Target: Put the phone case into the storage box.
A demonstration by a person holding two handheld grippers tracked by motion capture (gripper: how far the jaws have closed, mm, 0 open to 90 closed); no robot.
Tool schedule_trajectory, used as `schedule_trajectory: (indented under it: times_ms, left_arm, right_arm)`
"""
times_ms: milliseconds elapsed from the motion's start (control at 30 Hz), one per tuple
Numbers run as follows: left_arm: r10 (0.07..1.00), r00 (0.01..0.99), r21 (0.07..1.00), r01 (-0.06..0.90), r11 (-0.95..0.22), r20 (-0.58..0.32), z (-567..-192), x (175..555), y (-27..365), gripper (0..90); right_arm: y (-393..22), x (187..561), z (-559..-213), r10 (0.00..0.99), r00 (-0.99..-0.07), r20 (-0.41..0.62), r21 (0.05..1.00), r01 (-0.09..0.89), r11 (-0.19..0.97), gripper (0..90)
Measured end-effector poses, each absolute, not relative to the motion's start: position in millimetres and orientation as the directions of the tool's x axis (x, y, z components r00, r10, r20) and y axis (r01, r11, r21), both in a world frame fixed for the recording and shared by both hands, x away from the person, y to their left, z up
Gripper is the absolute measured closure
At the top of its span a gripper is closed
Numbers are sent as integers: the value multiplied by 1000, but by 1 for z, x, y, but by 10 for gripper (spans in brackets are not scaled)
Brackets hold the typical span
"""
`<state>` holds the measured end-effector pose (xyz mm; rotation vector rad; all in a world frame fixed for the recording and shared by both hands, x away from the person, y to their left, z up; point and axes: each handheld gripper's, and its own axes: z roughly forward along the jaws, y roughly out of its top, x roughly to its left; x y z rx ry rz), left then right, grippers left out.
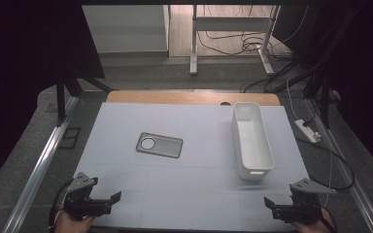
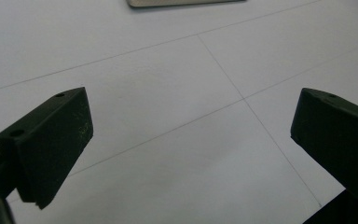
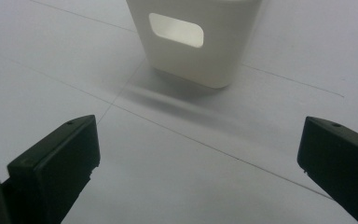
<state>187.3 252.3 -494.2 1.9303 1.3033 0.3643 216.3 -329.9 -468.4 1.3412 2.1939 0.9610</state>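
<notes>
Both claws sit spread wide and empty at the bottom corners of the frame. The case (image 1: pixel 159 145) lies flat at centre-left, long axis running left to right, nearer the left claw (image 1: pixel 108 201). The bin (image 1: pixel 252 140) stands right of centre, just ahead of the right claw (image 1: pixel 275 206).

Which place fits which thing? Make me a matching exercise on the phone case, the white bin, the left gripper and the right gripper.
Things:
1. phone case
2. white bin
3. left gripper
4. right gripper

Places:
A. near right corner of the table, fingers wide apart, facing the slotted end of a container
B. middle of the white mat, lying flat
C. near left corner of the table, fingers wide apart, empty
D. right side of the mat, long side running away from the person

Pairs: 1-B, 2-D, 3-C, 4-A
</notes>
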Motion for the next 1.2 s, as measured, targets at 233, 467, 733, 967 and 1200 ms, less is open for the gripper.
schedule_trajectory:
  times_ms: [233, 467, 733, 967, 1200]
  left_arm:
    - [866, 471, 716, 662, -221, -168, -491, 195, 247, 0]
    - [855, 500, 702, 658, -273, -136, -489, 206, 240, 0]
    - [842, 523, 689, 658, -302, -130, -487, 221, 234, 0]
    - [823, 549, 696, 649, -308, -148, -483, 233, 229, 0]
    - [807, 567, 698, 644, -312, -163, -480, 245, 224, 0]
  right_arm:
    - [-329, 216, -468, 884, -467, 19, 727, 613, 309, 0]
    - [-329, 217, -468, 882, -471, 17, 726, 612, 313, 0]
    - [-329, 217, -469, 883, -469, 14, 726, 612, 314, 0]
    - [-329, 217, -469, 882, -471, 13, 727, 610, 315, 0]
    - [-328, 217, -468, 881, -474, 11, 723, 612, 320, 0]
